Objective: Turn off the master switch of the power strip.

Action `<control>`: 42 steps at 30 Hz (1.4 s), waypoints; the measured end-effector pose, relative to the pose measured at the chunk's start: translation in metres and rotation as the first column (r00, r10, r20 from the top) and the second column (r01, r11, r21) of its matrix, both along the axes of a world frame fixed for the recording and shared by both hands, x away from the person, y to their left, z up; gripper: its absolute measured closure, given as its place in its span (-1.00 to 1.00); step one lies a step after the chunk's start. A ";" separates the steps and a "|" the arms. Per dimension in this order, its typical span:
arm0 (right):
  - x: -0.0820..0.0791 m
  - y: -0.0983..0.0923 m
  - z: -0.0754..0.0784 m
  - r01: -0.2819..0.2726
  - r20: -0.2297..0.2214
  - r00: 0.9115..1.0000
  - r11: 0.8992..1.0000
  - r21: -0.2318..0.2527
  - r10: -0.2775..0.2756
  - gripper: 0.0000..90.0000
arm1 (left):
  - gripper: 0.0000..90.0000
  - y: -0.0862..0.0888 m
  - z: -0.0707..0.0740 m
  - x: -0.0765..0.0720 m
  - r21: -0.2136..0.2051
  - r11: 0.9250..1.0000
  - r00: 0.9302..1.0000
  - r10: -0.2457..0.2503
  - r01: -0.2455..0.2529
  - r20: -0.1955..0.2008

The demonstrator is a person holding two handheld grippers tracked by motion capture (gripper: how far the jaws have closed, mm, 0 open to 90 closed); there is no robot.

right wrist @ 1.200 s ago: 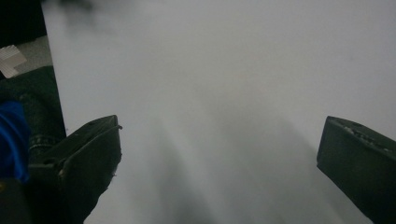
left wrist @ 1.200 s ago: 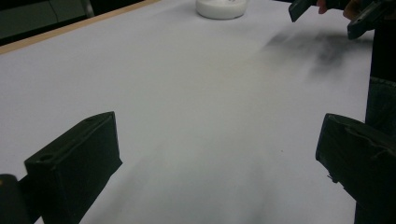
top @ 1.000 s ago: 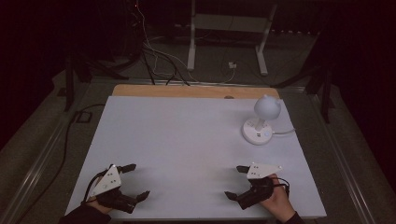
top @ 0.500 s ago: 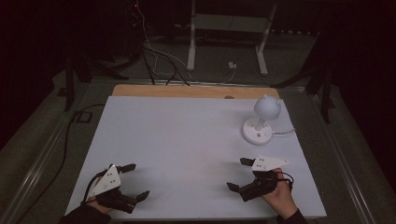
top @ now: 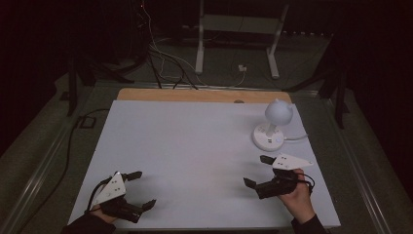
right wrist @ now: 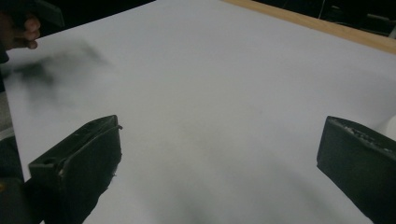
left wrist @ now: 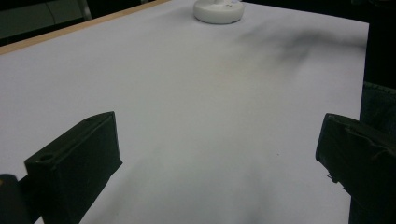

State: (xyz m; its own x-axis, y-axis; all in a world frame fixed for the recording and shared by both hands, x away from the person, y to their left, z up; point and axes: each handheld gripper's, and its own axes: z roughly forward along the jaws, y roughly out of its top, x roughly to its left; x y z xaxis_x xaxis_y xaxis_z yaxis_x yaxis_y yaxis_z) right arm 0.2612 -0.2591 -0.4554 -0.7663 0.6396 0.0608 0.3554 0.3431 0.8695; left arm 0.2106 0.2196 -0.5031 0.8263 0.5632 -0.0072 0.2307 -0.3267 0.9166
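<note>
Grippers sit low at our near edge of the white counter [top: 195, 146]: left gripper [top: 143, 189] with jaws spread wide, nothing between them; right gripper [top: 257, 170] likewise gaping and empty. We see a white lamp [top: 272, 127] just beyond the right one.

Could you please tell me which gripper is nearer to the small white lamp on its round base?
Right. The right gripper sits just in front of the white lamp, at the table's right side. The left gripper is far across the table, near the front left corner.
</note>
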 end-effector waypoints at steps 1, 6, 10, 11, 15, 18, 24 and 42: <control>0.001 0.000 0.001 0.007 0.003 1.000 1.000 0.003 -0.007 -1.00 | -0.99 0.000 0.000 0.000 0.000 1.000 1.000 0.001 -0.001 0.000; 0.007 -0.005 0.006 0.042 0.017 0.999 0.999 -0.002 -0.042 -1.00 | -0.99 0.000 0.000 0.000 -0.006 1.000 1.000 -0.004 0.004 -0.003; 0.011 -0.009 0.006 0.078 0.014 0.997 0.997 -0.002 -0.078 -1.00 | -0.99 0.000 0.000 0.000 -0.012 1.000 1.000 -0.004 0.004 -0.004; 0.011 -0.009 0.006 0.078 0.014 0.997 0.997 -0.002 -0.078 -1.00 | -0.99 0.000 0.000 0.000 -0.012 1.000 1.000 -0.004 0.003 -0.006; 0.016 -0.015 0.005 0.121 0.005 0.993 0.993 -0.007 -0.121 -1.00 | -0.99 0.000 0.000 0.000 -0.015 1.000 1.000 -0.004 0.004 -0.005; 0.018 -0.018 0.005 0.136 0.006 0.991 0.991 -0.006 -0.136 -1.00 | -0.99 0.000 0.000 0.000 -0.014 1.000 1.000 -0.003 0.003 -0.006; 0.022 -0.023 0.004 0.166 0.001 0.986 0.986 -0.018 -0.166 -1.00 | -0.99 0.000 0.000 0.000 -0.013 1.000 1.000 -0.003 0.003 -0.006; 0.039 -0.041 -0.001 0.290 -0.008 0.957 0.956 -0.040 -0.290 -1.00 | -0.99 0.000 0.000 0.000 -0.012 1.000 1.000 -0.003 0.003 -0.007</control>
State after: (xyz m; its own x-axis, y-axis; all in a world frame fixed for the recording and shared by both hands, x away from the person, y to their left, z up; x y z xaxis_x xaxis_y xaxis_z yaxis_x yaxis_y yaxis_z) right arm 0.2999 -0.3004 -0.4567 -0.5468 0.8362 0.0413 0.4559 0.2559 0.8525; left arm 0.2103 0.2199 -0.5027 0.8277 0.5608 -0.0200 0.2363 -0.3160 0.9188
